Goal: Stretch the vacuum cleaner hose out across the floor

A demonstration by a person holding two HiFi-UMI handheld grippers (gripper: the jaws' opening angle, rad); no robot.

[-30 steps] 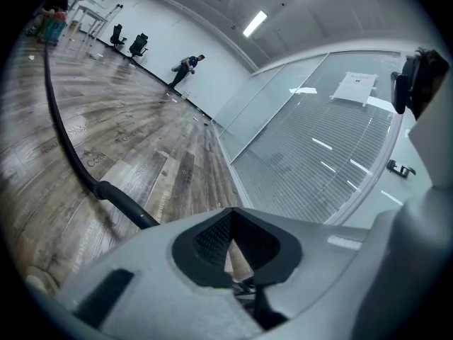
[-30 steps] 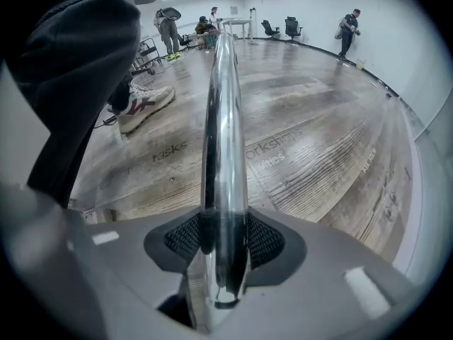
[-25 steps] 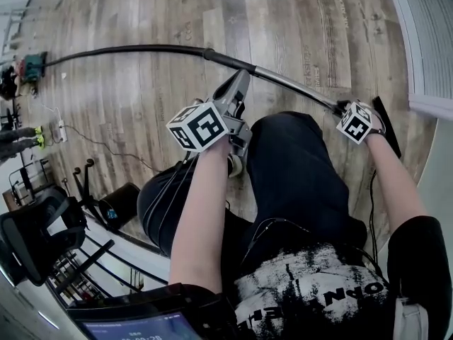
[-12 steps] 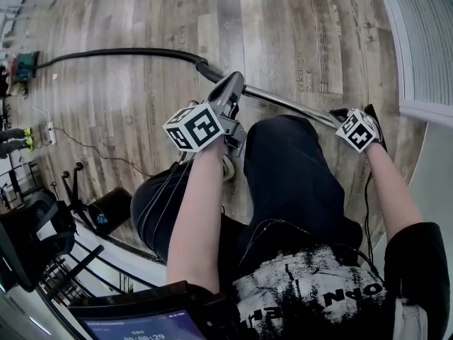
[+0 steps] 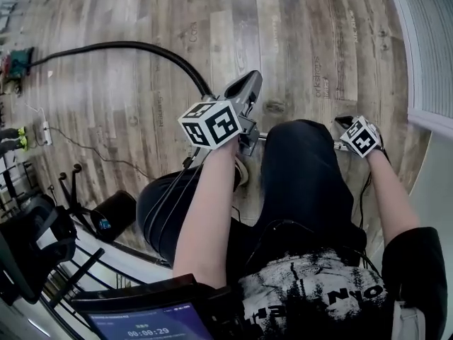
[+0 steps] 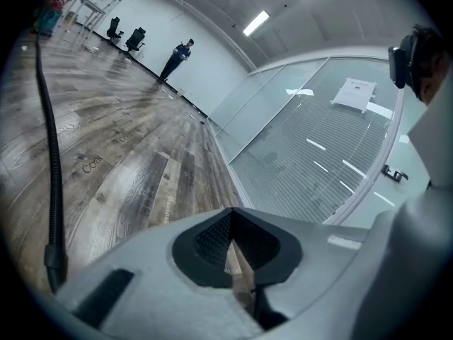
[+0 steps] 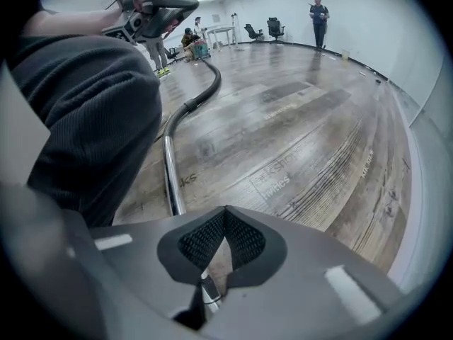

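Note:
A black ribbed vacuum hose (image 5: 120,46) runs from the far left across the wood floor. It curves down to a cuff near my left gripper (image 5: 249,82). From there a thin metal wand (image 5: 263,136) passes behind the person's knee to my right gripper (image 5: 348,127). In the right gripper view the wand (image 7: 170,176) runs under the jaws and shows again between the fingers near their roots. The right gripper (image 7: 225,214) is shut on it. The left gripper (image 6: 232,222) is shut and empty above the floor, with the hose (image 6: 53,161) off to its left.
The vacuum body (image 5: 14,66) sits at the far left, near a power strip with a thin cable (image 5: 46,129). A glass wall (image 5: 432,48) borders the right side. A black rack (image 5: 42,239) stands at lower left. A person (image 7: 319,11) stands far off.
The right gripper and the wand end have come nearer to the person's knee. The hose now bends more sharply. The left gripper has shifted slightly to the right.

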